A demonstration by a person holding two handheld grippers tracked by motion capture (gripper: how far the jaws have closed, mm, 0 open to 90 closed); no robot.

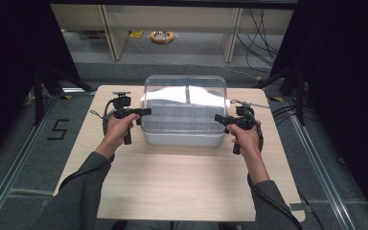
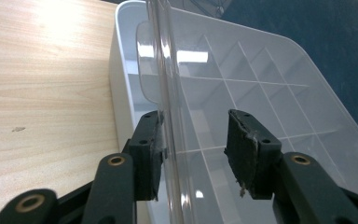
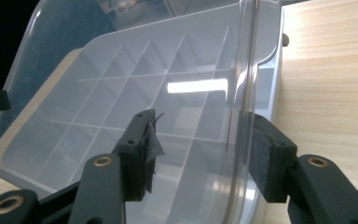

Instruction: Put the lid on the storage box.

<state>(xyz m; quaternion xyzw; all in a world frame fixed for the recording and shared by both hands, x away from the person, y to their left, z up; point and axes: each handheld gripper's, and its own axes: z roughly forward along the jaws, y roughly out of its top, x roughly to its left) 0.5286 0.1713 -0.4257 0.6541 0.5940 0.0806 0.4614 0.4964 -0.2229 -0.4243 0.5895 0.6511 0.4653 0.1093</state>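
Apparently near the end of a step: sits over the white divided box (image 1: 182, 139) at the far middle of the table (image 1: 172, 191), as a clear lid (image 1: 186, 103), seemingly level on the base.

Stands slack at the lid's left end, as the left gripper (image 1: 143, 112), with 1 pad (image 2: 151, 144) at or almost at the clear wall and the other pad (image 2: 242, 144) well off it. Straddles the right end the same way, as the right gripper (image 1: 219, 118), neither pad (image 3: 261, 158) visibly pressing. Grasps nothing on either side.

Judged left to do: clamp both ends, or draw clear.

Cannot tell whether the lid is fully seated, since glare whitens its top. Looks empty in every compartment, though reflections blur the far ones. Cuts off both gripper bodies at the bottom of the gripper views.
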